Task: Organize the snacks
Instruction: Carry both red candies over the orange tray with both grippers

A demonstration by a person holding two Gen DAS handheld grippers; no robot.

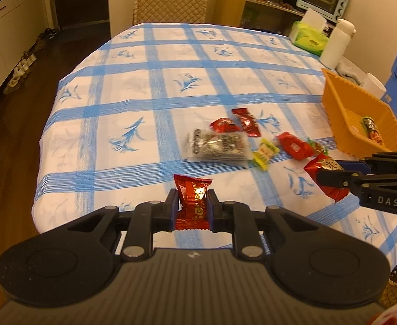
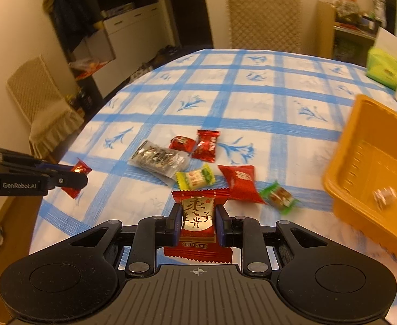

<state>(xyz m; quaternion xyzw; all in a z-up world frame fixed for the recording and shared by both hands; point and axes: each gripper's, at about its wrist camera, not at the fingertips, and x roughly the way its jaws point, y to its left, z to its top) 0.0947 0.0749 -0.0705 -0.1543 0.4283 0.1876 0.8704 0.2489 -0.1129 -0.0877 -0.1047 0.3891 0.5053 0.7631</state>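
Both hands busy rn: my left gripper (image 1: 192, 205) is clamped on a small red snack packet (image 1: 191, 199), pads squeezing it from both sides, top of the wrapper sticking up past the tips and the bottom edge poking out below. My right gripper (image 2: 197, 223) is pinched on a bigger red packet with a gold label (image 2: 197, 218), held off the table w/ the checked blue-white tablecloth (image 2: 252, 103) under it. In the left cam that right gripper comes in from the edge and covers most of its packet, so only the red ends show. The rest of the pile sits mid-table: a clear bag of dark stuff (image 1: 217, 146) (can't read the print, too blurry), two red packets (image 1: 235, 123) just behind it, a yellow-green candy (image 2: 195, 177) beside it, another red packet (image 2: 240, 182) and a green-ended candy (image 2: 279, 197) nearer the orange basket (image 2: 361, 124). The basket is cut off at the frame edge in both views; inside I can make out a dark green packet (image 1: 372, 131) in one cam and a small pale wrapped thing (image 2: 385, 196) in the other, smeared by motion blur. Green tissue pack (image 1: 308, 39) and a white bottle (image 1: 336, 44) sit at the far corner
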